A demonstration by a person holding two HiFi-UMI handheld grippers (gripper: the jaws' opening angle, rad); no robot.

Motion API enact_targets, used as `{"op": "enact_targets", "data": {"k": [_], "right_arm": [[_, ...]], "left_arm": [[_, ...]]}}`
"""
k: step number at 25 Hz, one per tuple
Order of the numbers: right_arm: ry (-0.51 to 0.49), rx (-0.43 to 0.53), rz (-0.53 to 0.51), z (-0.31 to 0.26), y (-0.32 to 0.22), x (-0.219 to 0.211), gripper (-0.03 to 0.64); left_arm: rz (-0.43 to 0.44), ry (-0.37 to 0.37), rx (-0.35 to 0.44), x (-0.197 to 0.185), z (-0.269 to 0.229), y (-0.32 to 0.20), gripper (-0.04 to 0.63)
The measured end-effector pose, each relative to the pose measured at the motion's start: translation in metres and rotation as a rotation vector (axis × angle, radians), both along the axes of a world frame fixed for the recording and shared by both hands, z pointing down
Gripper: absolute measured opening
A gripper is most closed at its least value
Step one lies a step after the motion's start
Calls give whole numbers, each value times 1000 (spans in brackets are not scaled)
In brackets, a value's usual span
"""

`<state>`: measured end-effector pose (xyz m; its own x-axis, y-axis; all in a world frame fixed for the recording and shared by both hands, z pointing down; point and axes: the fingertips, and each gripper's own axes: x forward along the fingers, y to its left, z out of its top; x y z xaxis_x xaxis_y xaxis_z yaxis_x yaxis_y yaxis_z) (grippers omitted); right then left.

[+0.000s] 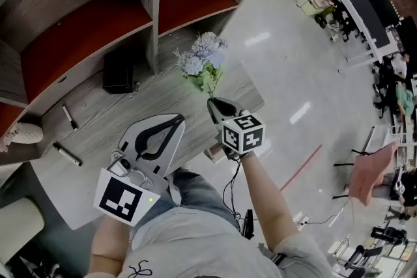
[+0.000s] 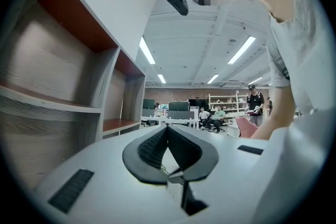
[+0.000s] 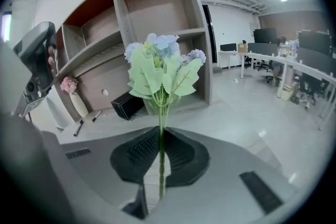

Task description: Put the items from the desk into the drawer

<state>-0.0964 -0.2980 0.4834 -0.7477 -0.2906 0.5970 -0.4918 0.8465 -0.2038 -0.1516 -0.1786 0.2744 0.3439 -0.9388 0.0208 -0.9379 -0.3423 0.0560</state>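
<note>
While the right gripper (image 1: 218, 107) carries the flower bunch (image 1: 203, 62) over the near edge of the desk (image 1: 98, 114), we judge the step in hand to be the transport of this one item towards the drawer. We cannot make out a drawer in any view, so how much of the way remains is unclear.

Seen in the right gripper view, the jaws of the right gripper (image 3: 160, 136) are pressed together on the thin green stem, with the pads tight against it on both sides and the flower bunch (image 3: 163, 68) well beyond the tips. The left gripper (image 1: 176, 119) hangs beside it. In its own view the left gripper (image 2: 168, 128) has its jaws closed tip to tip with nothing between them.

The bunch's long axis runs along the stem, in line with the right gripper's jaws. The pale blue blooms and leaves point away from us, towards the shelf unit (image 1: 85, 42), and the cut end lies back between the pads.

Next, we think, the bunch must be lowered lengthwise into the drawer, and the free left gripper may have to pull that drawer open first. Two markers (image 1: 68, 117), a black box (image 1: 119, 70) and a vase of pink flowers (image 3: 73, 94) remain on the desk
</note>
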Motion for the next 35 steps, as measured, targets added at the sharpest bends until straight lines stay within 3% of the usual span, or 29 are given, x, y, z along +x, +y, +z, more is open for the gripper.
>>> {"op": "enact_targets", "data": {"k": [5, 16, 19, 25, 35], "right_arm": [[-99, 42, 16, -43, 10, 44, 31], [-285, 154, 93, -94, 13, 87, 31], [-297, 166, 119, -97, 11, 102, 31], [-298, 164, 168, -97, 18, 179, 31], [-290, 166, 210, -81, 37, 238, 31]], "left_arm": [[44, -13, 14, 52, -16, -4, 9], [151, -16, 46, 94, -10, -24, 9], [180, -17, 43, 108, -7, -30, 9], [215, -23, 41, 181, -13, -27, 9], [242, -31, 56, 234, -10, -14, 9]]}}
